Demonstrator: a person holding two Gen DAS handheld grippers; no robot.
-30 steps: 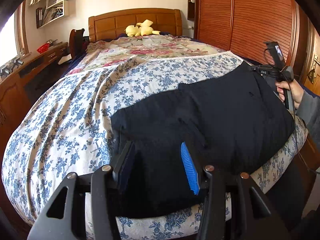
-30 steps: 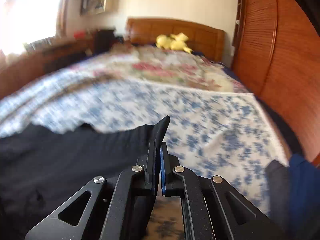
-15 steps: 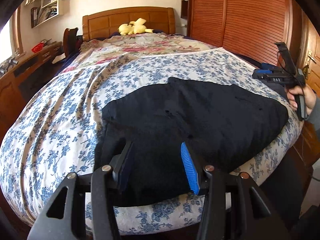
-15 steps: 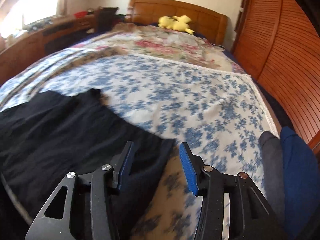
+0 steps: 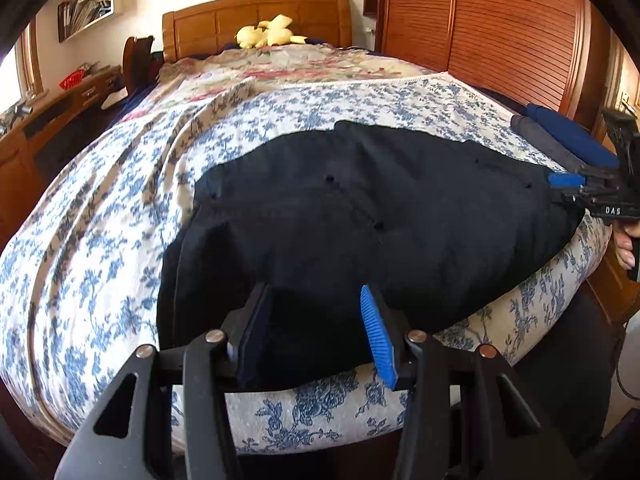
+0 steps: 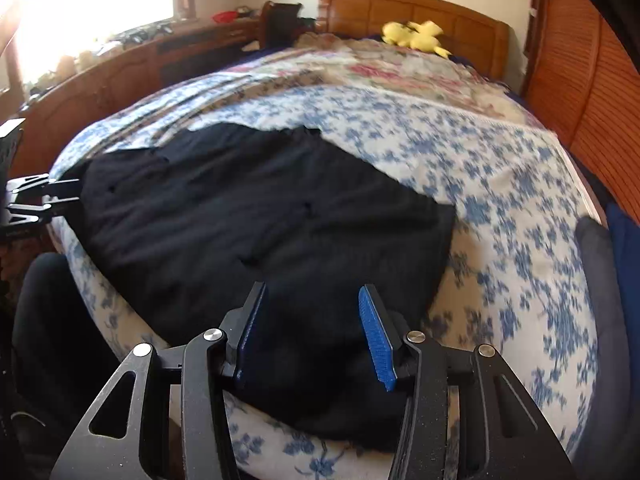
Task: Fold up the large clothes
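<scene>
A large black garment point(image 5: 360, 216) lies folded flat across the foot of the bed, its near edge hanging slightly over the mattress edge; it also shows in the right wrist view point(image 6: 260, 232). My left gripper point(image 5: 316, 332) is open and empty, hovering over the garment's near left part. My right gripper point(image 6: 312, 336) is open and empty over the garment's near right corner. The right gripper also shows at the right edge of the left wrist view point(image 5: 588, 192), beside the garment's right end.
The bed carries a blue floral cover point(image 5: 100, 208). A yellow plush toy point(image 5: 268, 34) sits by the wooden headboard. Folded dark blue clothes point(image 5: 568, 140) lie at the bed's right edge. Wooden wardrobe doors point(image 5: 500, 32) stand right; a desk point(image 6: 120, 64) stands left.
The right gripper, shut on the garment's corner a second ago, has opened and let it go. The garment's far part now lies folded down flat. Both grippers drew back toward the bed's foot.
</scene>
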